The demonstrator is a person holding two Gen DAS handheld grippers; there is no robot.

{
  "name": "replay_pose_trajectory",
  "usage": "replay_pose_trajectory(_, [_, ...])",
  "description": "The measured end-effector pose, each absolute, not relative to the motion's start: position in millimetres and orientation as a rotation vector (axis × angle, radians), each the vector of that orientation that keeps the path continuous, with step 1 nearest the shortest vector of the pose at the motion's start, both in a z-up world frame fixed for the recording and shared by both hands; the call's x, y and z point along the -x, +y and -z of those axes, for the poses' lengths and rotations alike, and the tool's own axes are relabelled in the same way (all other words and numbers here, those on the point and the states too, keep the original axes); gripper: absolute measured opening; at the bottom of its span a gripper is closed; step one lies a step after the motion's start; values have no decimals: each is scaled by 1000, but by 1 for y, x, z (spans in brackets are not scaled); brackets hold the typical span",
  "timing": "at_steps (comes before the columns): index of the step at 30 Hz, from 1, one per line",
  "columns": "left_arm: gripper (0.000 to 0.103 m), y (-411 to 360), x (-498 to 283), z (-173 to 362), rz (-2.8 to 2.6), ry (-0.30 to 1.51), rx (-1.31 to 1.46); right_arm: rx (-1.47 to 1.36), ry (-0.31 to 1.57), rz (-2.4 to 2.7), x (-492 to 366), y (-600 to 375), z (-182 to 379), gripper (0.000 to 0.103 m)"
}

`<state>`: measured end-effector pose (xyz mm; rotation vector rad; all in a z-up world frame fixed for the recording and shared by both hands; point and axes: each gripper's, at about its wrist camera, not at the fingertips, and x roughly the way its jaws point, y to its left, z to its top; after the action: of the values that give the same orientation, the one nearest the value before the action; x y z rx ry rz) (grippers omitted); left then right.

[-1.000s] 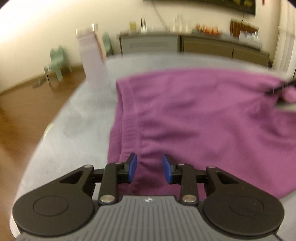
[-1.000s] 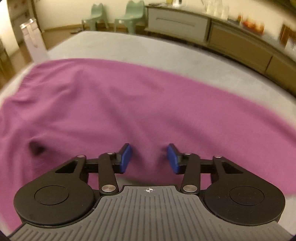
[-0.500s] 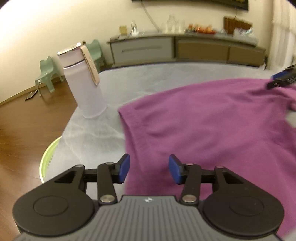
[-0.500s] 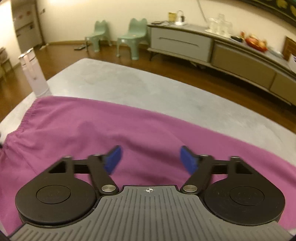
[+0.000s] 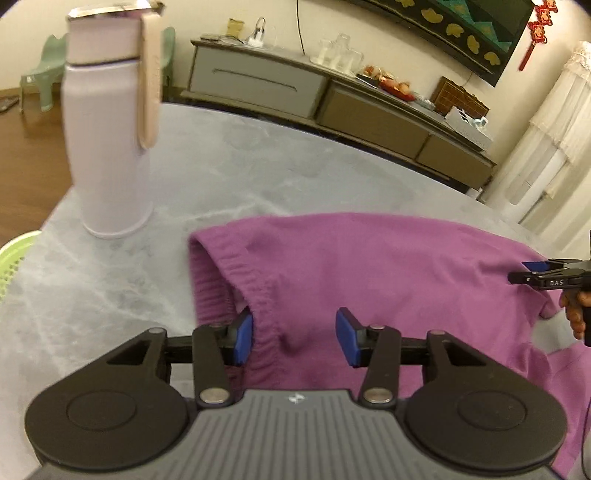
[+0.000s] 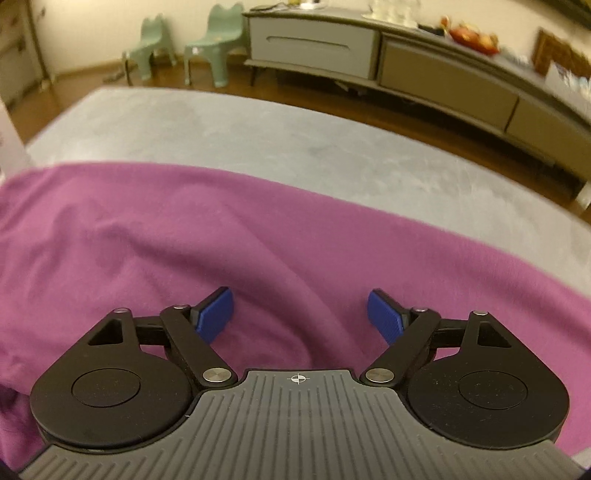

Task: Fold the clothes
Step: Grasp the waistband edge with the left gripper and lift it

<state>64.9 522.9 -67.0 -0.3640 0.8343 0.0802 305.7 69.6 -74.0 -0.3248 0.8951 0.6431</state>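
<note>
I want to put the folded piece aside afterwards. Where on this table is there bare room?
Bare grey table lies beyond the purple garment, between its far edge and the table's far rim, right of the bottle. A smaller patch sits left of the waistband, before the bottle. The near side is covered by cloth.

I see a long low sideboard (image 5: 332,99) against the cream wall (image 6: 92,33) at twelve o'clock, glassware (image 5: 338,51) on top. Two green chairs (image 6: 184,44) stand on the wooden floor (image 5: 26,140) at ten o'clock, white curtains (image 5: 546,147) at two o'clock. Warm indoor light.
</note>
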Motion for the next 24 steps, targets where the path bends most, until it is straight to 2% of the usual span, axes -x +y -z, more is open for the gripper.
replay_pose_trajectory(2, [46,523,-71,71,-76,847,373,327,892,-645,-307,65,74,87])
replay_pose_trajectory(3, [43,522,-74,71,-76,838,373,331,891,-642,-308,62,75,87])
replay_pose_trajectory(4, [9,522,-78,71,-87,831,371,339,888,-635,-309,60,76,87])
replay_pose_trajectory(6, [4,520,-81,58,-120,756,375,350,882,-617,-313,54,77,88])
replay_pose_trajectory(10, [4,528,-85,22,-243,542,451,352,855,-544,-332,37,75,88])
replay_pose_trajectory(12, [4,523,-101,28,-296,593,403,297,867,-506,-345,22,77,88])
replay_pose_trajectory(14, [5,509,-120,42,-293,690,314,277,856,-458,-352,13,77,88])
replay_pose_trajectory(16, [14,495,-130,53,-298,767,228,260,859,-461,-352,7,77,88])
replay_pose_trajectory(18, [18,484,-132,58,-320,811,157,240,861,-486,-347,1,73,85])
replay_pose_trajectory(20, [36,474,-111,48,-303,784,133,265,809,-445,-327,-3,60,84])
replay_pose_trajectory(21, [51,469,-100,42,-292,770,122,290,774,-462,-308,-1,51,84])
replay_pose_trajectory(22, [56,465,-82,35,-265,752,118,317,737,-488,-286,1,42,84])
replay_pose_trajectory(24, [57,460,-48,26,-247,754,119,374,674,-637,-225,13,26,84])
